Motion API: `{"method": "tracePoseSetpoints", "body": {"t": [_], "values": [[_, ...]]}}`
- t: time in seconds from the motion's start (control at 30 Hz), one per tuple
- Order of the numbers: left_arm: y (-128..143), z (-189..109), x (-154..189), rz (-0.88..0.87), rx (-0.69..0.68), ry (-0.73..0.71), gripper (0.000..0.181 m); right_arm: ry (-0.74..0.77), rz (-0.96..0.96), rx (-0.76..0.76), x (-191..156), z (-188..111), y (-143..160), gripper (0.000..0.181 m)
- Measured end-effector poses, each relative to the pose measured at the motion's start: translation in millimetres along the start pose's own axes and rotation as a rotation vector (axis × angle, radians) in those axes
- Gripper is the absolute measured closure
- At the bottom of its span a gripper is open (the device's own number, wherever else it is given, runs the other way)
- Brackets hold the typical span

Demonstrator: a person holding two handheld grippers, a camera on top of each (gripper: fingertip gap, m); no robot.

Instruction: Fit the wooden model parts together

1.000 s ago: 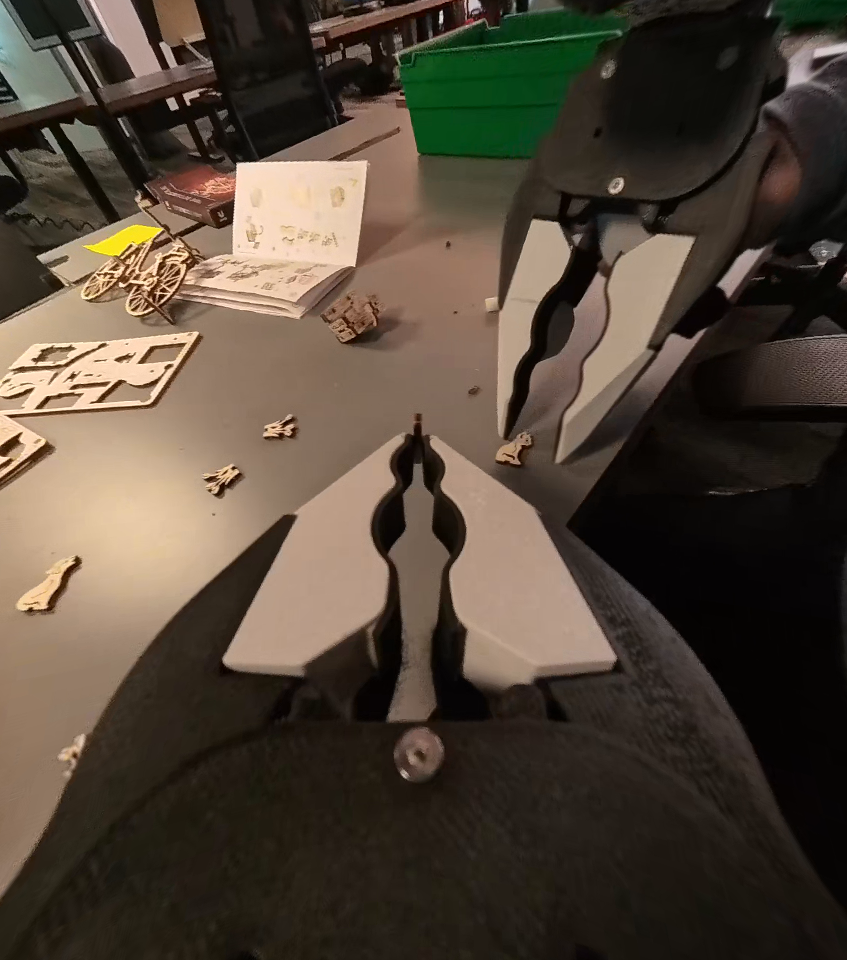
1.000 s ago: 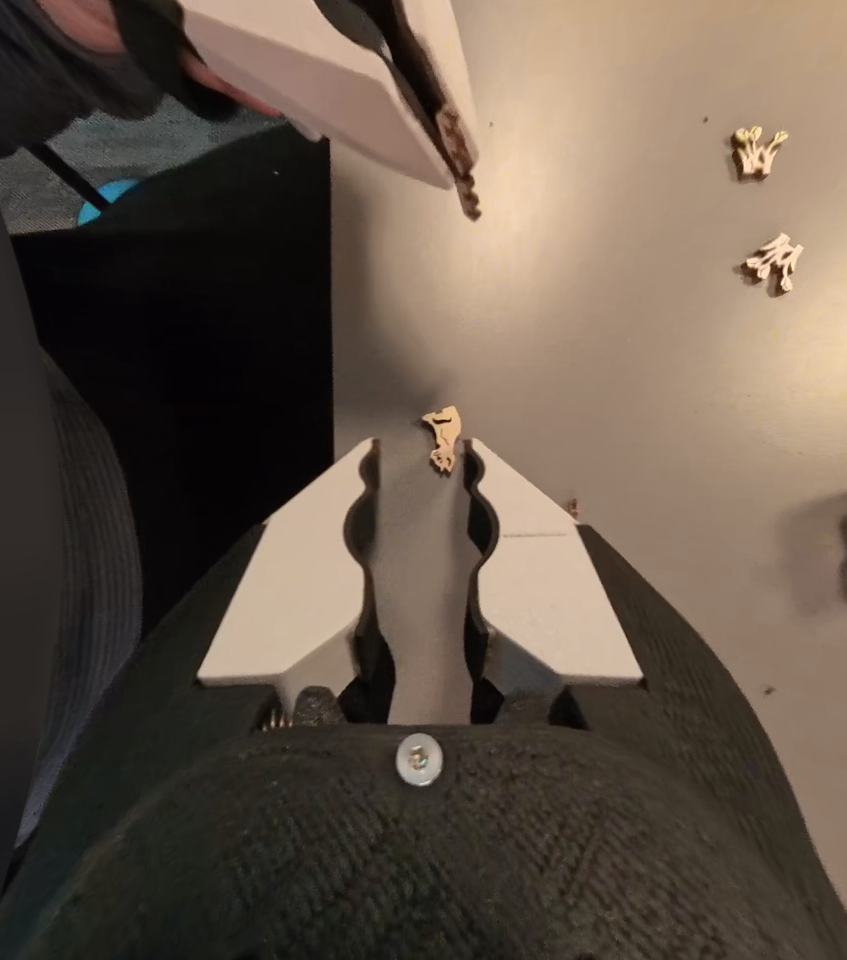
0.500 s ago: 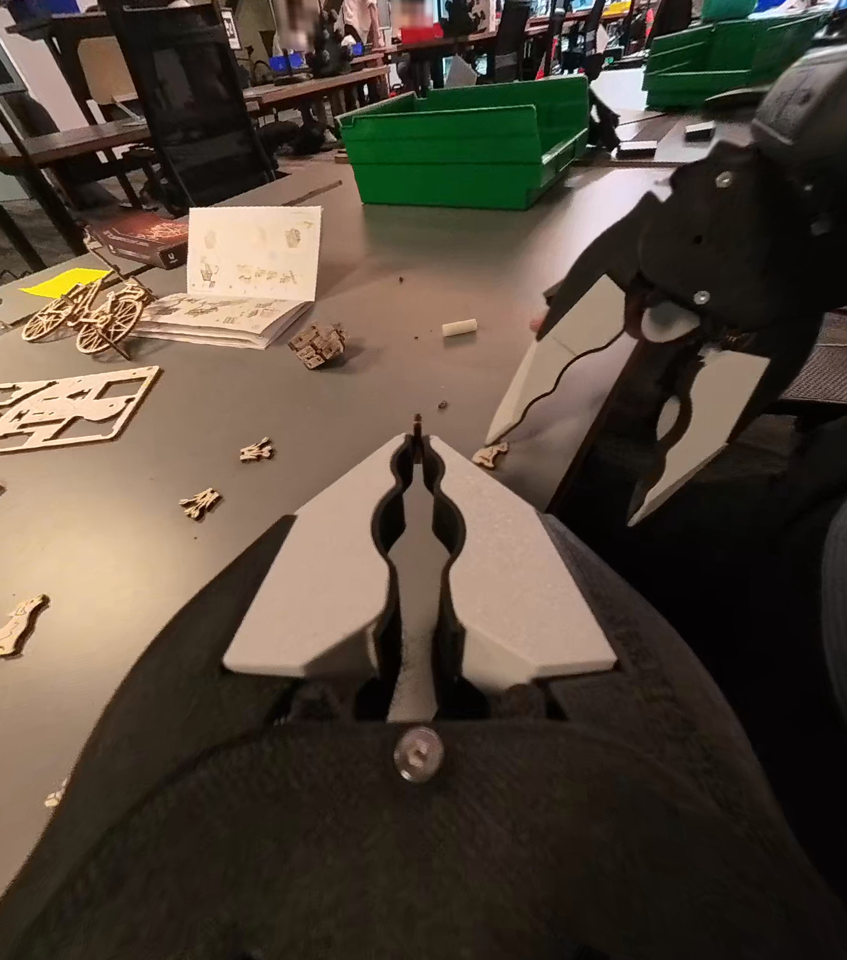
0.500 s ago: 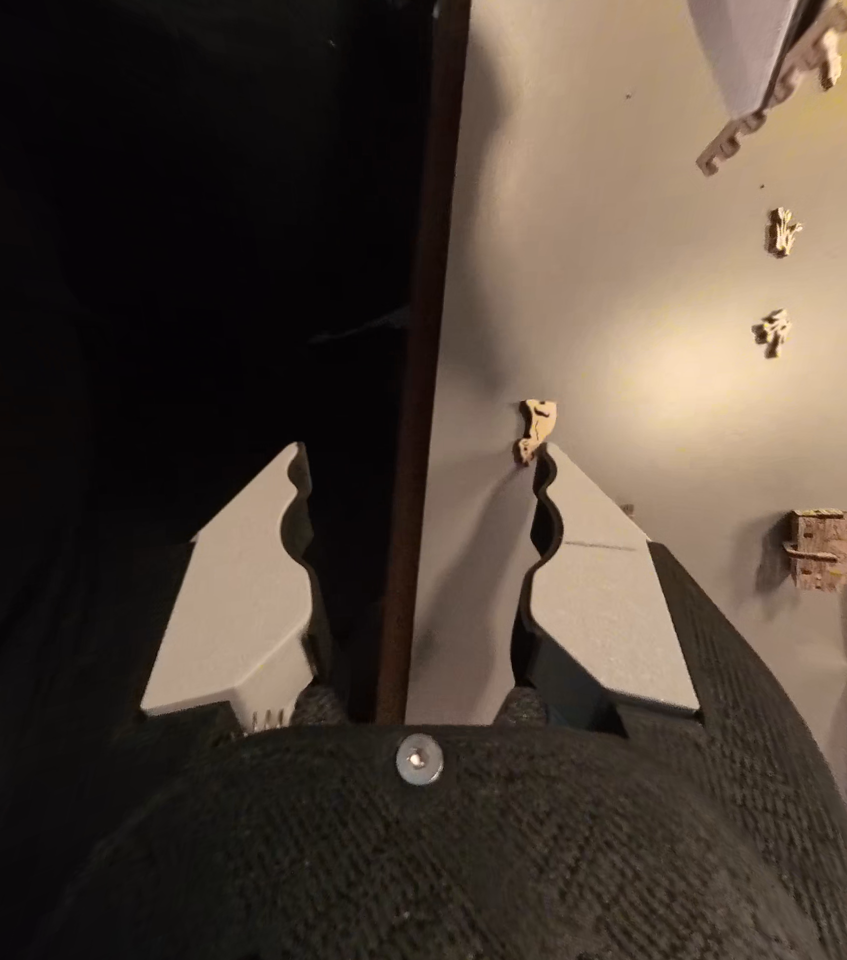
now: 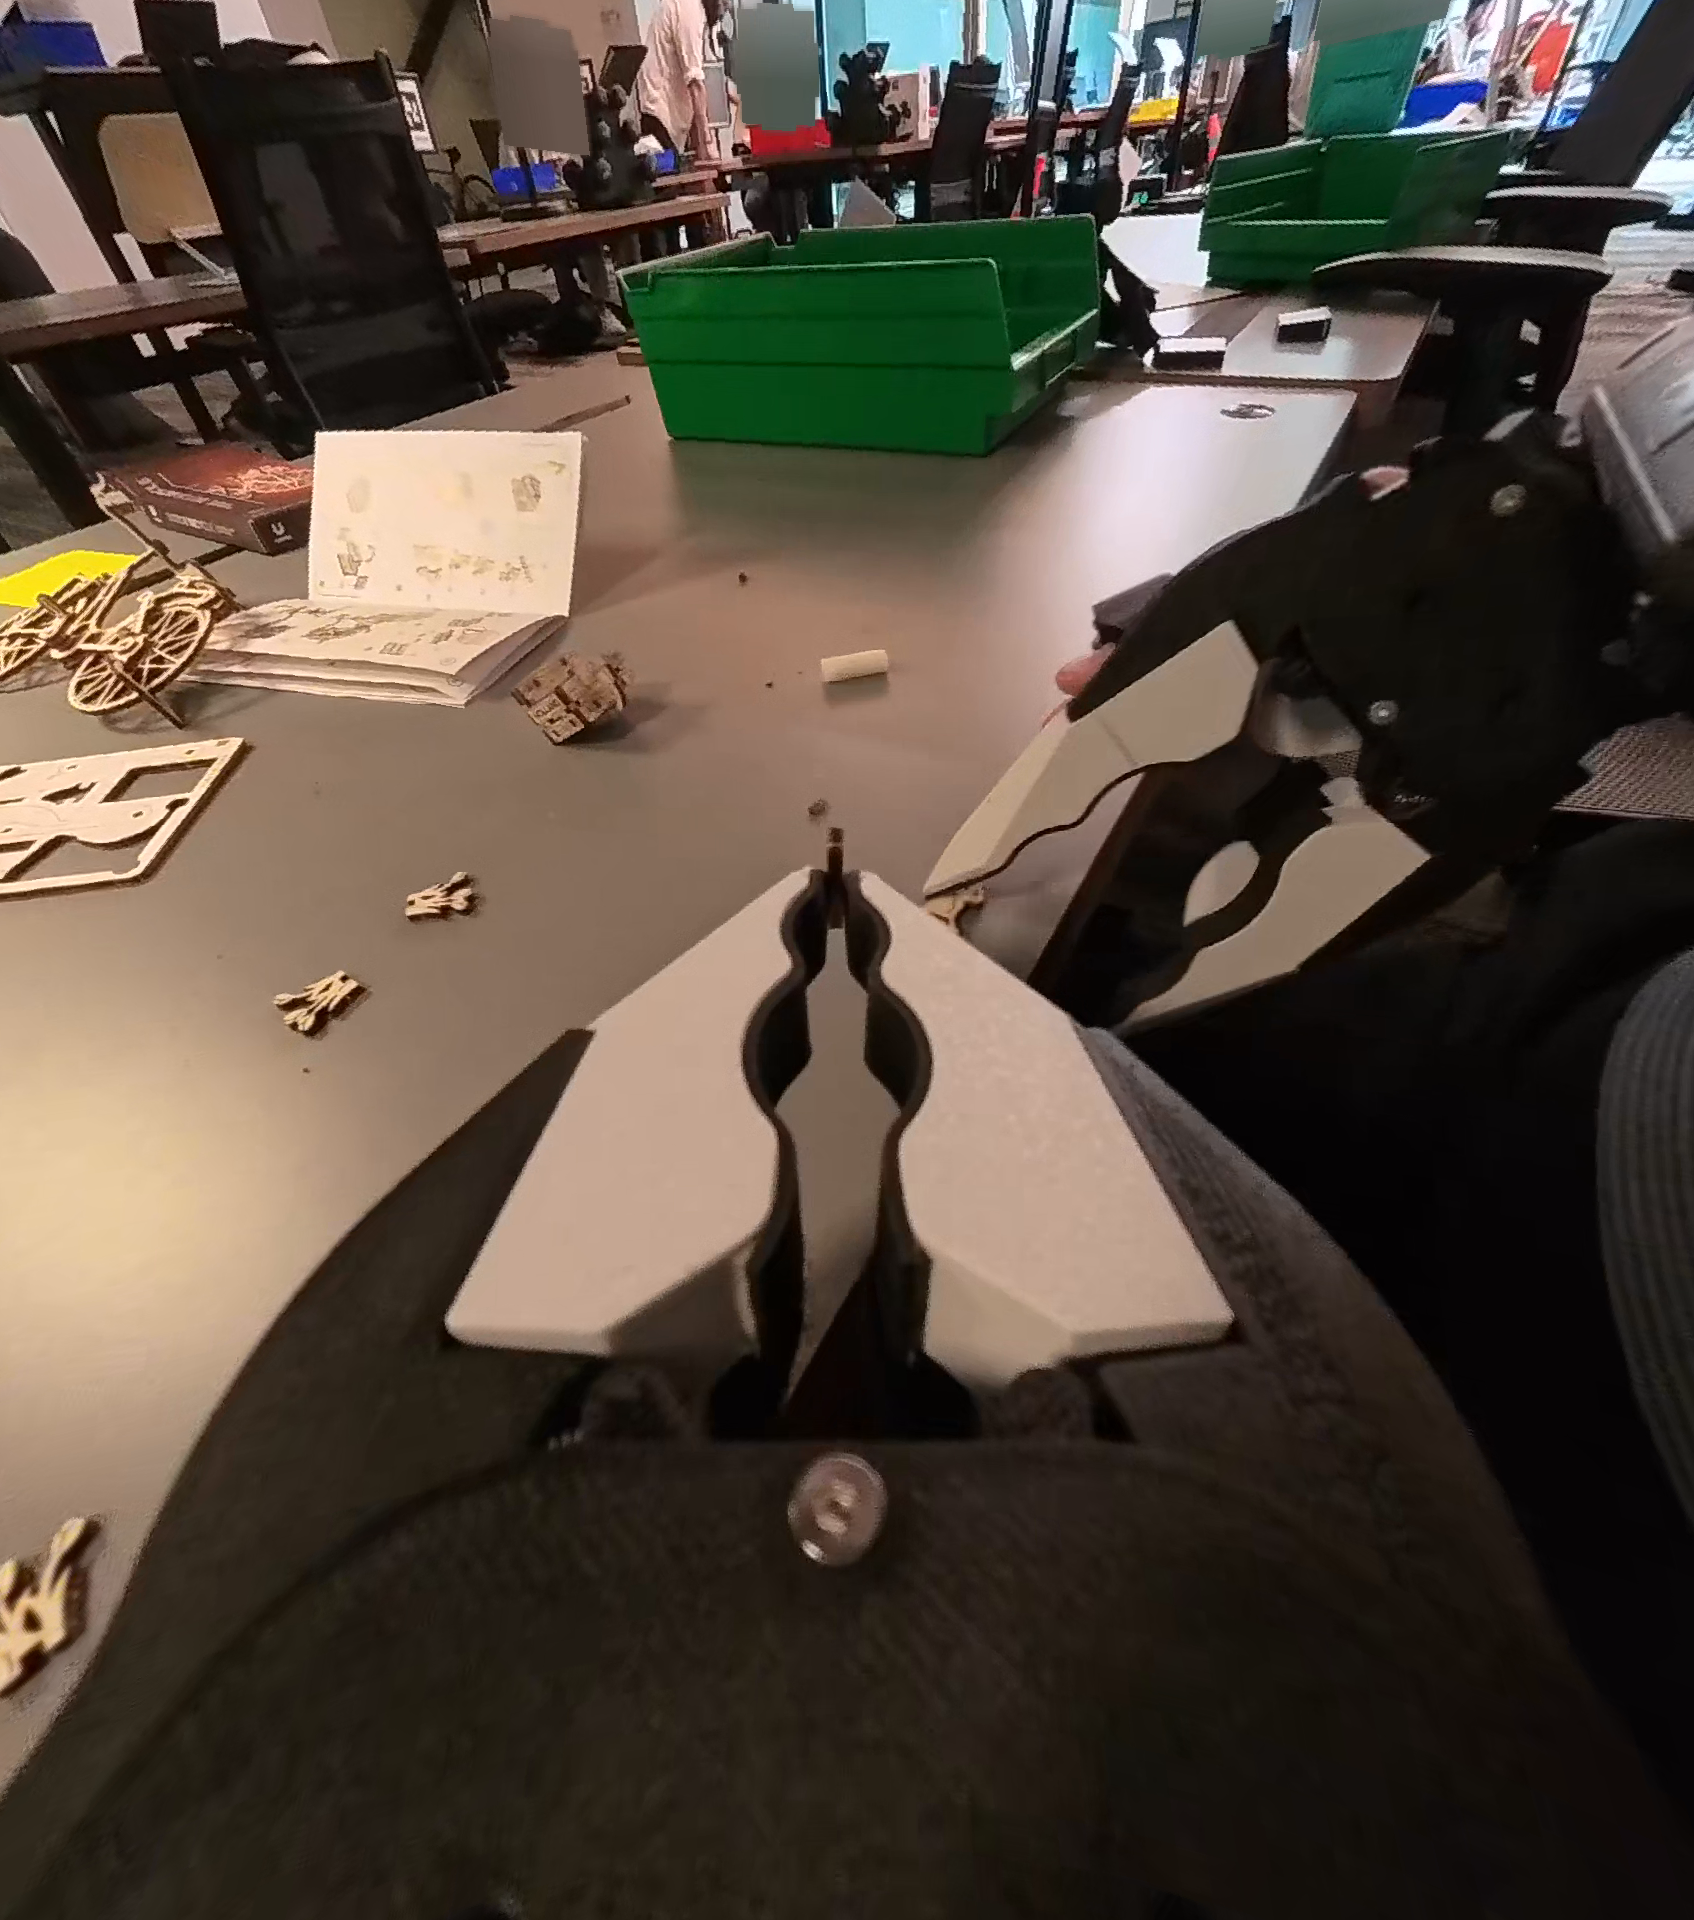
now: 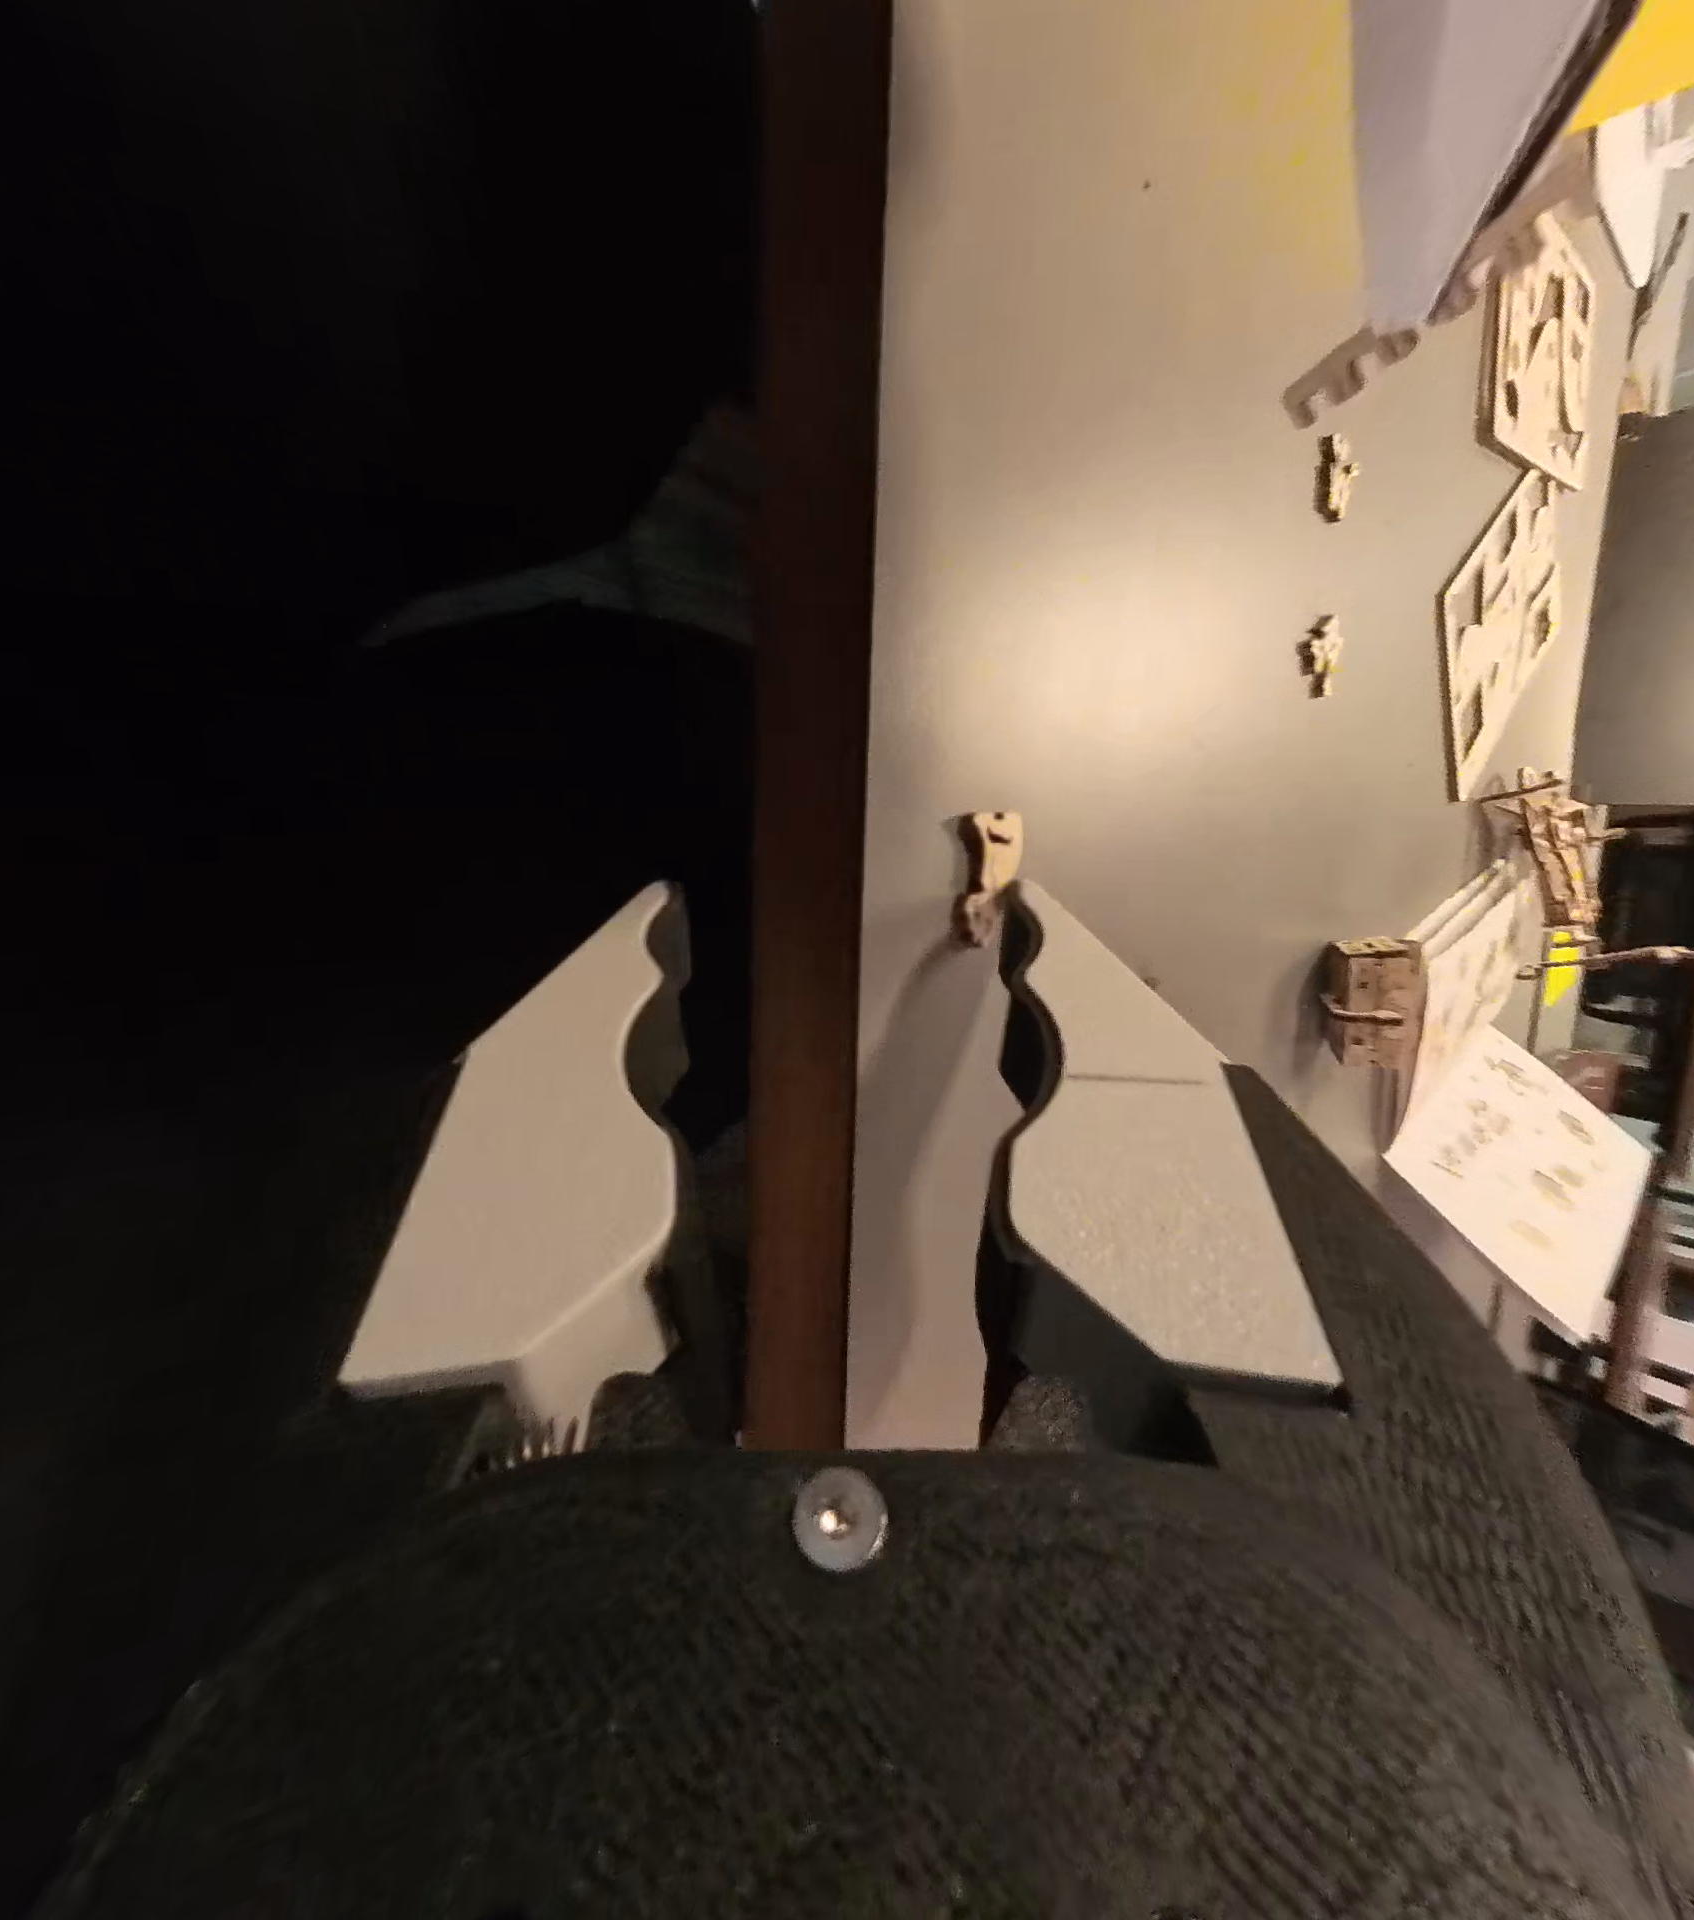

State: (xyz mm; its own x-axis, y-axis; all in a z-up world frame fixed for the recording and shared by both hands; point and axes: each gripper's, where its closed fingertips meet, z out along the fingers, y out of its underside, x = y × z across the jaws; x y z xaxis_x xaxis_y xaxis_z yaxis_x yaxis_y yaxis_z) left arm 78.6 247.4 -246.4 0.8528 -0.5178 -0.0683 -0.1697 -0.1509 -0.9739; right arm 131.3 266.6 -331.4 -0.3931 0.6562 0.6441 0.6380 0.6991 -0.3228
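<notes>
Wooden sliver — mostly hidden between fingers.

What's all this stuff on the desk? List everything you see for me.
Grey table: one, under everything.
Green plastic bins: two, far side.
Open instruction booklet: one, white, back left.
Dark red box: one, behind the booklet.
Wooden model bicycle: one, tan, left of the booklet.
Small assembled wooden block: one, brown, beside the booklet.
Laser-cut wooden sheet: one fully seen, pale, left edge.
Loose small wooden pieces: several, tan, scattered in front.
White cylinder: one, mid-table.
Left gripper: shut on a thin dark wooden piece.
Right gripper: open, straddling the table's edge, one finger beside a tan wooden piece.
</notes>
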Motion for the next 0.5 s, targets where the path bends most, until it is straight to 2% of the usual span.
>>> {"method": "tracePoseSetpoints", "body": {"t": [0.1, 0.5], "values": [[4, 0, 2, -0.005, -0.006, 0.005, 0.18, 0.037, -0.017, 0.016, 2, -6, -5, 0.142], [6, 3, 7, -0.012, -0.018, 0.032, 0.18, 0.127, -0.064, 0.008, 6, -7, -12, 0.15]]}}
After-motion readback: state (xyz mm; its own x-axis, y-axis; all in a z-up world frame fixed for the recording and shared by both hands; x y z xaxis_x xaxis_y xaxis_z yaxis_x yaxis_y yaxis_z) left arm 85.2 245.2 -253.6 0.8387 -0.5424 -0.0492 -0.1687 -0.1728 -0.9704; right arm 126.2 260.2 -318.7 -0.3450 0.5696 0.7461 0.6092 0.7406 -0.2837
